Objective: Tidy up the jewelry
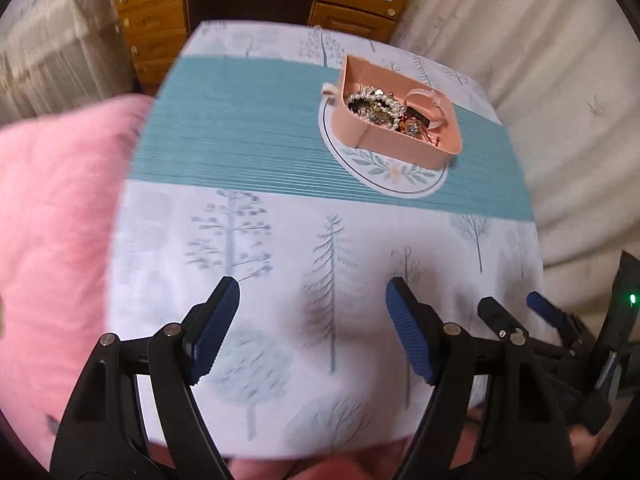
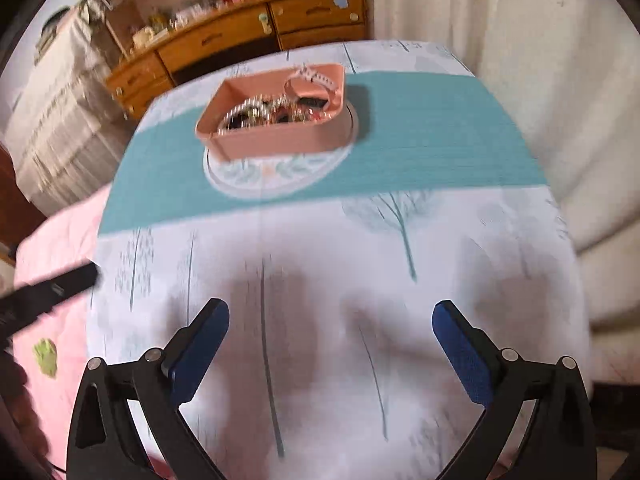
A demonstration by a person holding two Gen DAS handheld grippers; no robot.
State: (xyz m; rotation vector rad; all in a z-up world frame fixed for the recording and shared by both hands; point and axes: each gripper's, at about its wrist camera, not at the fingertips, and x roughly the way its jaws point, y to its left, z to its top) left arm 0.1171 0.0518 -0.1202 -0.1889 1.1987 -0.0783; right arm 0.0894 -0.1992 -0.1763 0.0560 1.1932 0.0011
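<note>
Pink tray [image 1: 404, 142] heaped with jewelry [image 1: 380, 110] sits on a round plate [image 1: 384, 178], upper right of the left wrist frame, upper centre of the right. Left gripper [image 1: 312, 320] and right gripper [image 2: 330, 344] both spread wide, empty, low in frame over the tablecloth [image 1: 280, 248]. Approach should probably be slow: pieces look tangled, so pinch one strand only.

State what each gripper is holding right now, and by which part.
Nothing is held. The left gripper and right gripper are both open over the tablecloth; the jewelry lies in the pink box.
</note>
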